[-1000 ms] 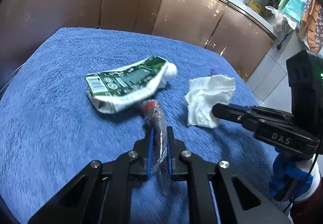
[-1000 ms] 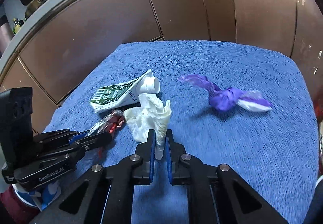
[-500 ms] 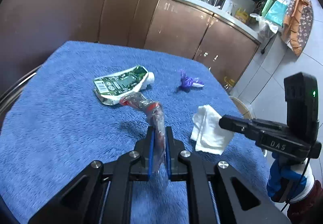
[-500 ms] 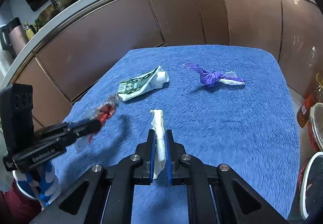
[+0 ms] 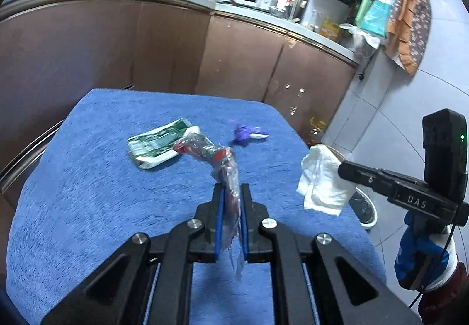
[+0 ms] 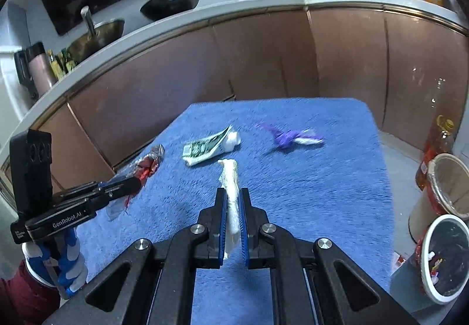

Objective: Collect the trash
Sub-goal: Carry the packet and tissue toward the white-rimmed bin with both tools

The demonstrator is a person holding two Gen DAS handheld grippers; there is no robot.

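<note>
Both bits look featherlight and limp: left gripper [image 5: 231, 199] pinches the crinkly plastic wrapper [image 5: 217, 157] mid-frame, right gripper [image 6: 232, 204] clamps the soft tissue [image 6: 230, 187] by its middle.

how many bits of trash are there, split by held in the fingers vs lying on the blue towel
Held: 2, clear plastic wrapper and white tissue
On the blue towel: 2, green carton and purple wrapper
Total: 4

White letters "DAS" stood on the side of the right gripper [image 5: 348, 172] in the left wrist view, "GenRobot.AI" in white ran along the left gripper [image 6: 133, 182] in the right wrist view, print on the green carton [image 5: 159, 144] was too blurred to read
</note>
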